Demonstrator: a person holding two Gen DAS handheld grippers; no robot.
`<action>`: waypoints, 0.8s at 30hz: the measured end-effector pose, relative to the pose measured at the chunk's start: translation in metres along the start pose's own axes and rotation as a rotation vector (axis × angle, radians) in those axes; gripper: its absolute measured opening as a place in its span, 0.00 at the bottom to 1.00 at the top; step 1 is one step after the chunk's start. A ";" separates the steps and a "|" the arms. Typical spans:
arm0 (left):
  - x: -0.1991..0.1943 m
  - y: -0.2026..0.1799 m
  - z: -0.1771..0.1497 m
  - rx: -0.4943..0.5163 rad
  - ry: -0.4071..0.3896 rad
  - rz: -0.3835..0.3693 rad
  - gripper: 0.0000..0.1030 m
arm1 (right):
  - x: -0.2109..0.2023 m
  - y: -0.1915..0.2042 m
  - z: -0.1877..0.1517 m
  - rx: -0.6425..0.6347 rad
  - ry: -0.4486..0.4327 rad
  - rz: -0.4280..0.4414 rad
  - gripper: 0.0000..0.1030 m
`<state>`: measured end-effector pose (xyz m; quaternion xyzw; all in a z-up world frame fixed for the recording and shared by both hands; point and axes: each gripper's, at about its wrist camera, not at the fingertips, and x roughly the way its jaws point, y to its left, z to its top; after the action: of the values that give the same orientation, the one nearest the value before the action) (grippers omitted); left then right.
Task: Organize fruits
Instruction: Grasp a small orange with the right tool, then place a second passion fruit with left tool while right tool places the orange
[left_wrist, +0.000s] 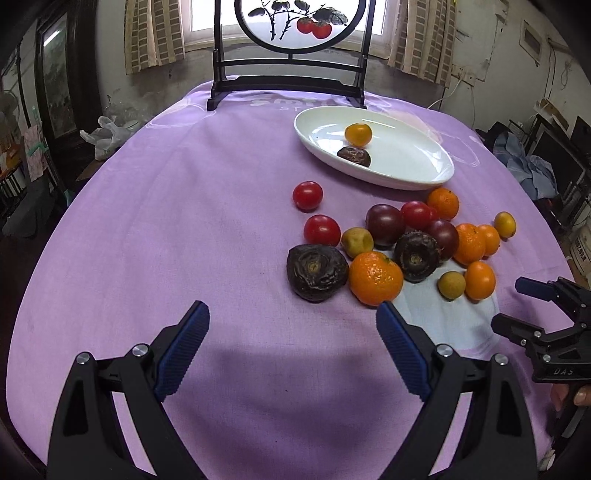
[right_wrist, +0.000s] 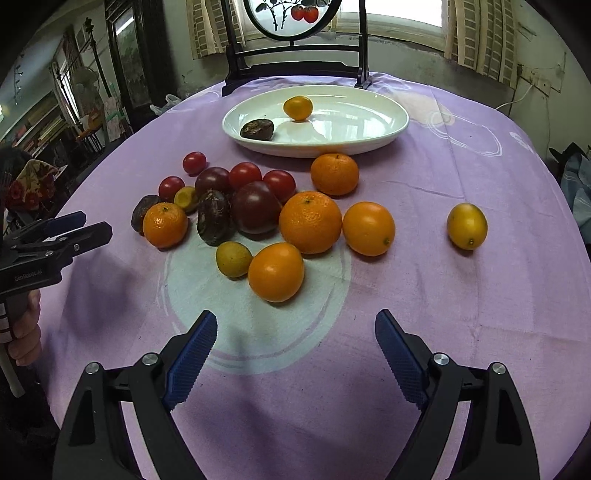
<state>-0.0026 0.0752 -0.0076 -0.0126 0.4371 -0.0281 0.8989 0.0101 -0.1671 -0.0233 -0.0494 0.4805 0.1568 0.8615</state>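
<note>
Right wrist view puts our right gripper (right_wrist: 295, 354) low over the near edge of the counter (right_wrist: 480, 295), its fingers (right_wrist: 194, 354) spread wide apart and holding nothing. Straight ahead of the gap, and nearest to it, sits a smooth orange fruit (right_wrist: 276, 272), with a small yellow-green one (right_wrist: 233, 259) touching it on the left. Its long axis is hard to judge; it looks close to round, slightly wider than tall, so we judge that the open fingers could straddle it from either side. Behind it the pile spreads toward the far edge: a large mandarin (right_wrist: 310, 222), another smooth orange fruit (right_wrist: 368, 228), dark purple fruits and red tomatoes crowded together, many touching. One yellow fruit (right_wrist: 467, 226) lies well apart toward the right edge. In the left wrist view our left gripper (left_wrist: 293, 343) also hangs with fingers wide apart and empty, and what lies nearest it is a wrinkled dark fruit (left_wrist: 317, 272) beside a mandarin (left_wrist: 375, 277), ahead and slightly right of its gap. The white oval dish (right_wrist: 369, 142) stands near the far edge, beyond the pile, and holds only two pieces: a small yellow-orange fruit (right_wrist: 297, 108) and a dark wrinkled one (right_wrist: 257, 129), apart from each other. We judge most of the sorting is left to do.
</note>
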 end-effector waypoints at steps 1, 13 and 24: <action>0.001 0.000 -0.002 0.002 0.001 0.004 0.87 | 0.002 0.002 0.001 -0.006 0.001 -0.005 0.78; 0.026 0.008 -0.004 0.021 0.058 0.053 0.87 | 0.028 0.004 0.022 0.039 0.002 0.042 0.35; 0.057 -0.010 0.018 0.124 0.090 0.118 0.80 | 0.021 -0.013 0.014 0.108 -0.033 0.143 0.35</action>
<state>0.0460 0.0620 -0.0405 0.0703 0.4743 -0.0025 0.8775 0.0360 -0.1713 -0.0339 0.0341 0.4765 0.1927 0.8571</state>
